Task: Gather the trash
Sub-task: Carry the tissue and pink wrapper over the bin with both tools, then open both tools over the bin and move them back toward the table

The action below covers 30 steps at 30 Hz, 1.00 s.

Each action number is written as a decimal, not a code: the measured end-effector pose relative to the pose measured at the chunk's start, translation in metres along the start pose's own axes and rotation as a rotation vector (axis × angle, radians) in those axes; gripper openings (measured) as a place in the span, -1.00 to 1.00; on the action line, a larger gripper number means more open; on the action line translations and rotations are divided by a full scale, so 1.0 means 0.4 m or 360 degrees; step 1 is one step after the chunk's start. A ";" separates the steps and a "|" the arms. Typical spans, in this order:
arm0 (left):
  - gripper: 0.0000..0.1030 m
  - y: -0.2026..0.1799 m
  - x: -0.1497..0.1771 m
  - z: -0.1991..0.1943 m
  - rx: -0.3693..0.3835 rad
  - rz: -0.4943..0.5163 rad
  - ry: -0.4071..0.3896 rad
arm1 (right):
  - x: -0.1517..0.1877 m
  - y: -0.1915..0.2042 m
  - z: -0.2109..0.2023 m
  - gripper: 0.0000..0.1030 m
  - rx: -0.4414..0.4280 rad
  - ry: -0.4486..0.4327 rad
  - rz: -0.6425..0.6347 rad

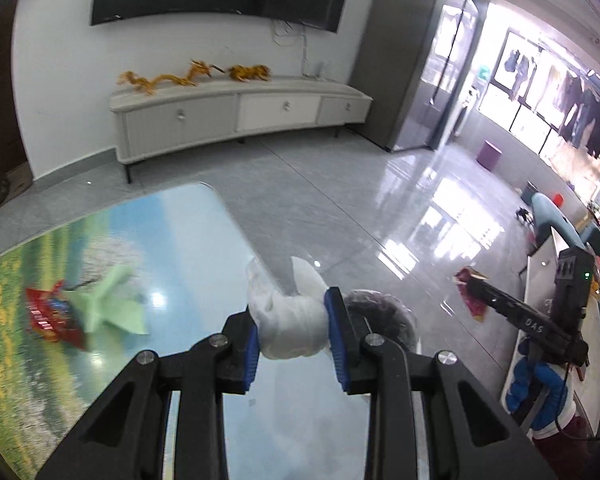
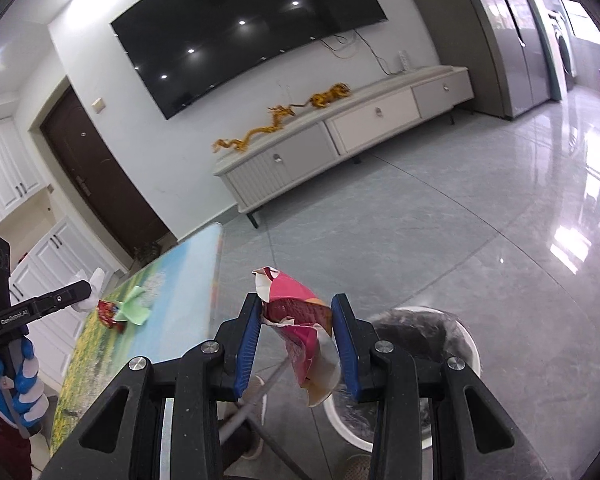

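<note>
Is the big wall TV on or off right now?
Off: the wall-mounted black TV screen is dark, showing only reflected ceiling lights.

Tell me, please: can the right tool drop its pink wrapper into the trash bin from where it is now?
Probably yes. The right tool grips the pink wrapper, and the lined trash bin stands open on the floor just beside and below it, with nothing between them.

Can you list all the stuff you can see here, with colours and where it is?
white crumpled wad: one, white, pinched in left tongs
pink wrapper: one, pink and red, pinched in right tongs
red packet: one, red, on table
green paper: one, pale green, on table touching red packet
table: one, landscape print, under left tongs
bin: one, white, dark liner, on floor beside table
left tongs: black, blue pads
right tongs: black, blue pads
</note>
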<state>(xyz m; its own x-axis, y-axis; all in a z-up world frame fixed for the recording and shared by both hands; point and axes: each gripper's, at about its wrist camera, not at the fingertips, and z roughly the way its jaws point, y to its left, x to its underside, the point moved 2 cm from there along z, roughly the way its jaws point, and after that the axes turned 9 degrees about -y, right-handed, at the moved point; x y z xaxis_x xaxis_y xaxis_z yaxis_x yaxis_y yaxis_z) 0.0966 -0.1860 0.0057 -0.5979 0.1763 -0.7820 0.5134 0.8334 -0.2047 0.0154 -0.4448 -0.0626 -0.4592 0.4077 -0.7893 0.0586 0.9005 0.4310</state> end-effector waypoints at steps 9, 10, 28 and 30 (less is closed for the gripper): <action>-0.41 -0.154 0.053 0.259 0.0150 0.0039 0.0256 | 0.070 -0.138 0.084 -0.29 0.0153 0.0165 0.0100; -0.41 -0.169 0.060 0.286 0.0160 0.0049 0.0282 | 0.078 -0.153 0.094 -0.29 0.0173 0.0184 0.0107; 0.02 -0.273 0.102 0.528 0.0322 -0.0035 0.0532 | 0.153 -0.277 0.180 -0.09 0.0360 0.0371 0.0217; 0.02 -0.269 0.105 0.530 0.0325 -0.0035 0.0537 | 0.153 -0.283 0.174 -0.08 0.0371 0.0372 0.0223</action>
<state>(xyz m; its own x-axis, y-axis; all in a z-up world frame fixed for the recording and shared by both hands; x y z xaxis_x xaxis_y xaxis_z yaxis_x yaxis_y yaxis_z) 0.1468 -0.3792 -0.1301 -0.7614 0.3500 -0.5457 0.5896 0.7237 -0.3586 0.0425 -0.5114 -0.1902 -0.6209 0.5084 -0.5967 0.3238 0.8595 0.3954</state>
